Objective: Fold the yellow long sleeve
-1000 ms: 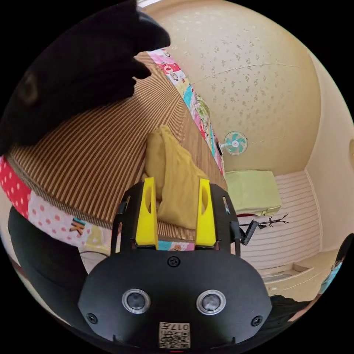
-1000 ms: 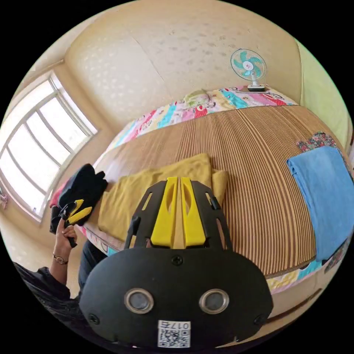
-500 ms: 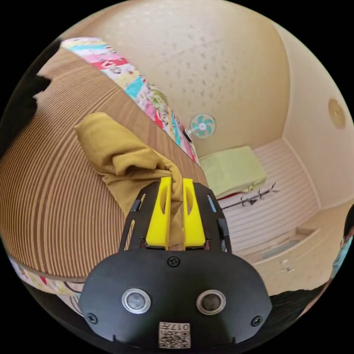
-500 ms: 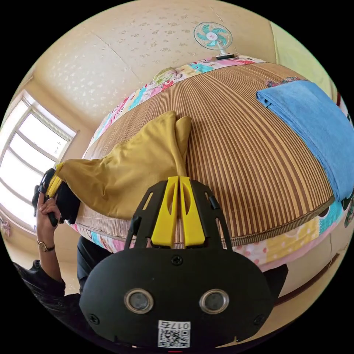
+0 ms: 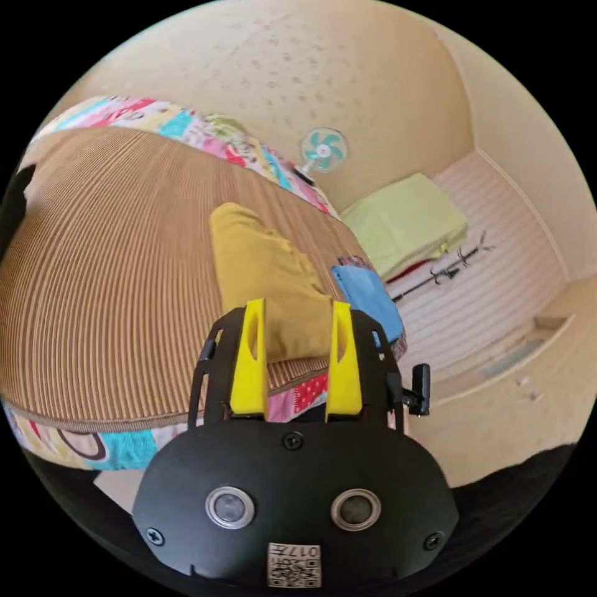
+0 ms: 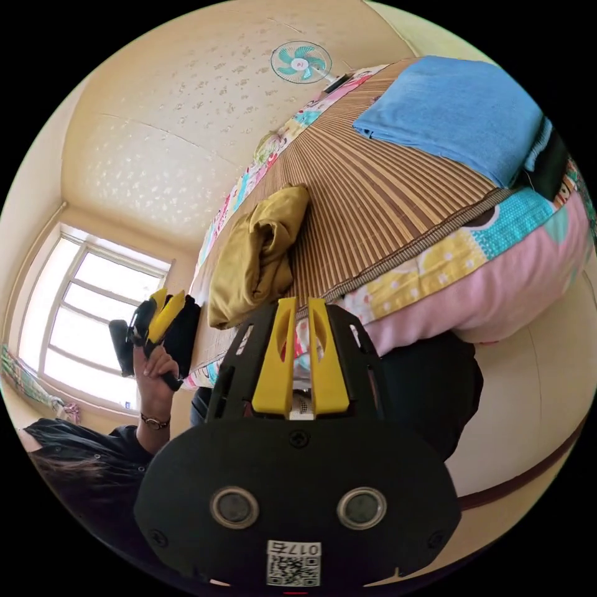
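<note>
Released since the earlier frame, the yellow shirt (image 5: 267,280) lies bunched on the bed (image 5: 106,280); left hand-held gripper (image 5: 297,311) spread, right hand-held gripper (image 6: 301,306) pressed together empty: regrasp and flatten evenly.

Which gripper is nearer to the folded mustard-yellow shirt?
Left. The left gripper, open, is right at the folded mustard-yellow shirt's edge; the right gripper hangs beyond the mat edge.
</note>
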